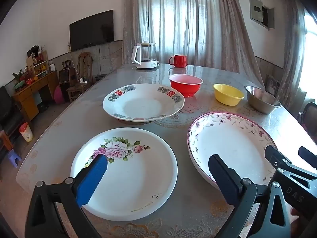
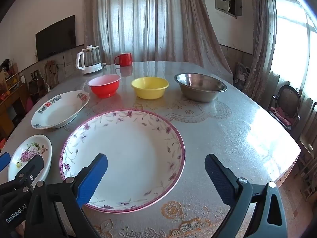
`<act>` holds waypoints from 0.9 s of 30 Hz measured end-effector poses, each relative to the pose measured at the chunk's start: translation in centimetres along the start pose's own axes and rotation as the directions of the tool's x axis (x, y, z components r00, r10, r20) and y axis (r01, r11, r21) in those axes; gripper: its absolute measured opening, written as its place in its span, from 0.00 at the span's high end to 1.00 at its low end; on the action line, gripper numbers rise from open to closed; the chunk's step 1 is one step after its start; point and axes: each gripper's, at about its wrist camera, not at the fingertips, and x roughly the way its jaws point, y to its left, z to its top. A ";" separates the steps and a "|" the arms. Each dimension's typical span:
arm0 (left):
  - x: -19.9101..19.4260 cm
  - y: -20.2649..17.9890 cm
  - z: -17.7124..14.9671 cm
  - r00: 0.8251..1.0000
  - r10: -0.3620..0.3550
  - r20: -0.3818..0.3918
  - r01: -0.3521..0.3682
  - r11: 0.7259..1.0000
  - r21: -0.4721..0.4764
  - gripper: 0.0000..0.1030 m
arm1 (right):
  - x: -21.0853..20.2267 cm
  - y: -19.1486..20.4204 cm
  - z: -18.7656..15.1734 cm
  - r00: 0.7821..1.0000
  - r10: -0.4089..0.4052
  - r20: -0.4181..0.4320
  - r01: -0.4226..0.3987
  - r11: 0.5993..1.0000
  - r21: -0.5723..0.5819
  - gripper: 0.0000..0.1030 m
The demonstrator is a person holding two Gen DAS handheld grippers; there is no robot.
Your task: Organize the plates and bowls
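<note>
Right wrist: glossy lace-patterned table (image 2: 227, 134), curtained window (image 2: 138, 19)

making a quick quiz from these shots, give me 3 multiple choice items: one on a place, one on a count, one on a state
1. Which bowl stands between the other two?
A red bowl
B yellow bowl
C steel bowl

2. How many plates are on the table?
A two
B three
C five

3. What does the left gripper hold?
A a plate
B the mug
C nothing

Answers:
1 B: the yellow bowl sits between the red bowl and the steel bowl.
2 B: the rose plate, the purple-rim plate and the red-character plate lie on the table.
3 C: the left gripper is open, its jaws wide apart above the plates.
</note>
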 end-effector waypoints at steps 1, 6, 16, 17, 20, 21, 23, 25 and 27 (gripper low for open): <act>0.1 0.0 0.0 1.000 -0.002 -0.001 0.002 1.000 0.001 0.00 | 0.0 0.0 0.0 1.000 -0.002 0.003 0.002 1.000 0.001 0.02; 0.3 0.3 0.2 1.000 -0.002 -0.005 0.002 1.000 -0.001 0.00 | 0.4 0.2 0.1 1.000 -0.002 0.001 0.002 1.000 0.006 0.02; 0.2 -0.3 0.0 1.000 0.014 0.002 -0.014 1.000 0.012 0.00 | 0.4 -0.1 0.1 1.000 0.023 0.020 -0.023 1.000 0.017 0.02; 0.3 -0.3 0.0 1.000 0.012 0.001 -0.012 1.000 0.012 0.00 | 0.5 -0.1 0.1 1.000 0.024 0.020 -0.024 1.000 0.017 0.02; 0.3 -0.3 0.0 1.000 0.012 -0.003 -0.012 1.000 0.014 0.00 | 0.6 -0.1 0.1 0.999 0.028 0.019 -0.028 0.999 0.019 0.02; 0.3 -0.3 0.0 1.000 0.011 -0.003 -0.011 1.000 0.014 0.00 | 0.6 -0.2 0.1 0.999 0.027 0.018 -0.028 0.999 0.020 0.02; 0.2 -0.3 0.0 1.000 0.010 -0.003 -0.009 1.000 0.016 0.00 | 0.6 -0.3 0.2 0.999 0.028 0.020 -0.029 0.999 0.022 0.02; 0.3 -0.5 0.0 1.000 0.009 -0.005 -0.008 1.000 0.020 0.00 | 0.6 -0.3 0.1 0.999 0.027 0.021 -0.027 0.999 0.022 0.02; 0.3 -0.6 0.0 1.000 0.008 -0.005 -0.008 1.000 0.021 0.00 | 0.7 -0.2 0.1 0.999 0.029 0.016 -0.030 0.999 0.023 0.02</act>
